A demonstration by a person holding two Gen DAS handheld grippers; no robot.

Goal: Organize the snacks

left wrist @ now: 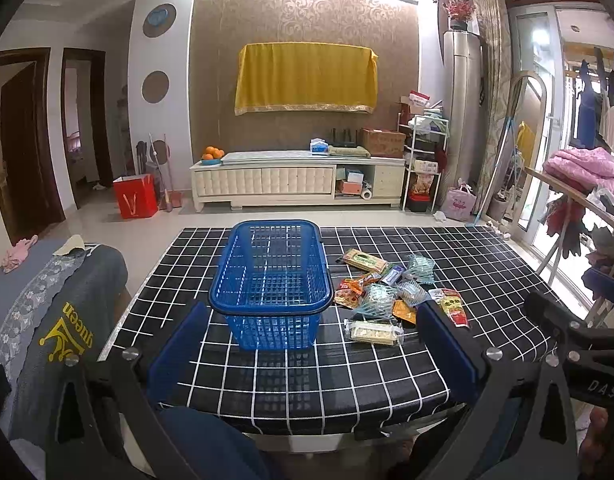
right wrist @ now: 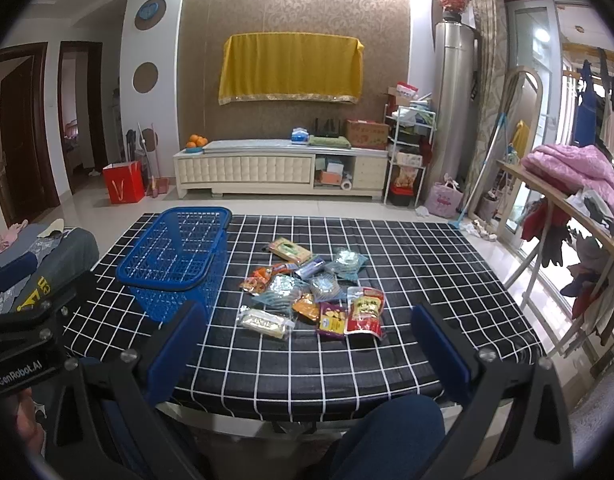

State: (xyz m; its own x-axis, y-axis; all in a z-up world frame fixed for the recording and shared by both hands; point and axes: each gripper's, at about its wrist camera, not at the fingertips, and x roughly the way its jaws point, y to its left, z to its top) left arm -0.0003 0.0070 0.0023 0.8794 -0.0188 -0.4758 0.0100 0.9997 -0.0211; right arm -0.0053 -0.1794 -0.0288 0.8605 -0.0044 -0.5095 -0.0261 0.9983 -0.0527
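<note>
1. The left gripper (left wrist: pixel 311 344) is spread wide with nothing between its blue pads, held above the near edge of the checked table (left wrist: pixel 307 384).
2. The right gripper (right wrist: pixel 307 340) is likewise released and empty.
3. The blue basket (left wrist: pixel 271 280) stands upright on the table – apparently empty, though its mesh blurs the view.
4. The snack packets (right wrist: pixel 315 292) lie in a loose cluster just right of the basket – none inside it.
</note>
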